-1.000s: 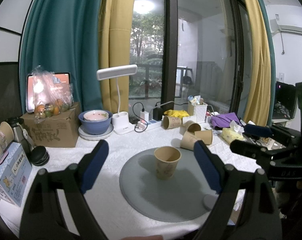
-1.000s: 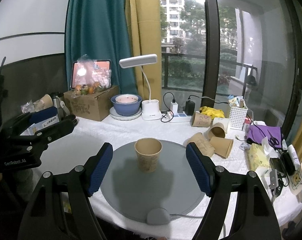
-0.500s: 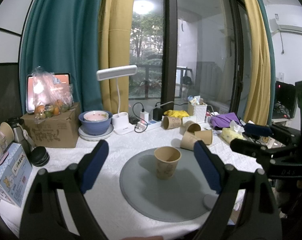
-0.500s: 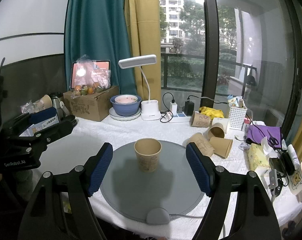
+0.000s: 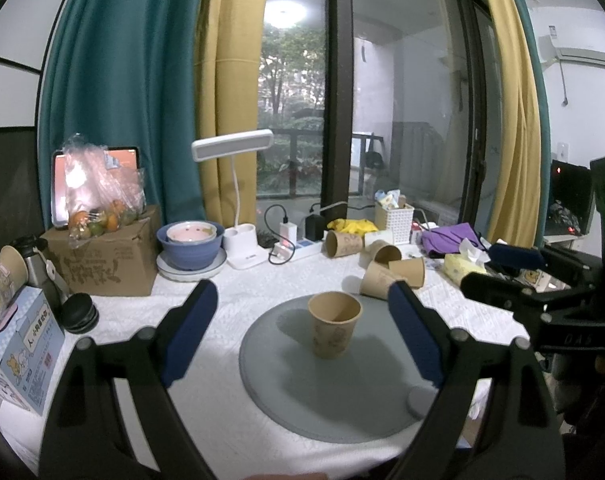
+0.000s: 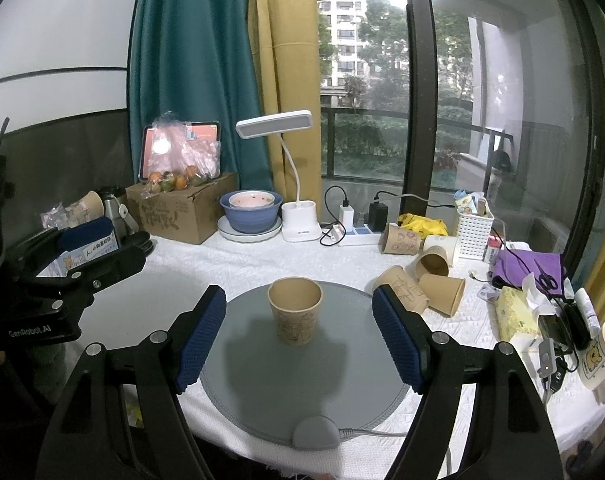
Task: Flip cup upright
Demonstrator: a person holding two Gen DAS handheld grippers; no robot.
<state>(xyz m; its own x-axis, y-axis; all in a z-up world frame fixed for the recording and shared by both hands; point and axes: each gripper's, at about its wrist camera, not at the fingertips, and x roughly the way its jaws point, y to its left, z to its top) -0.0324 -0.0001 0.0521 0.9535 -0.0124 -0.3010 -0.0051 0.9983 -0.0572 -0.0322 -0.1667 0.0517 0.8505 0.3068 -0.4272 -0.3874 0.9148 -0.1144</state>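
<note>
Standing upright, mouth up, on the round grey mat: the paper cup, near the mat's far middle. Hovering near-side of it, touching nothing: left gripper and right gripper, blue pads spread wide on both. Lying tipped over just beyond the mat's far right edge: spare paper cups. Standing farther back: desk lamp.
</note>
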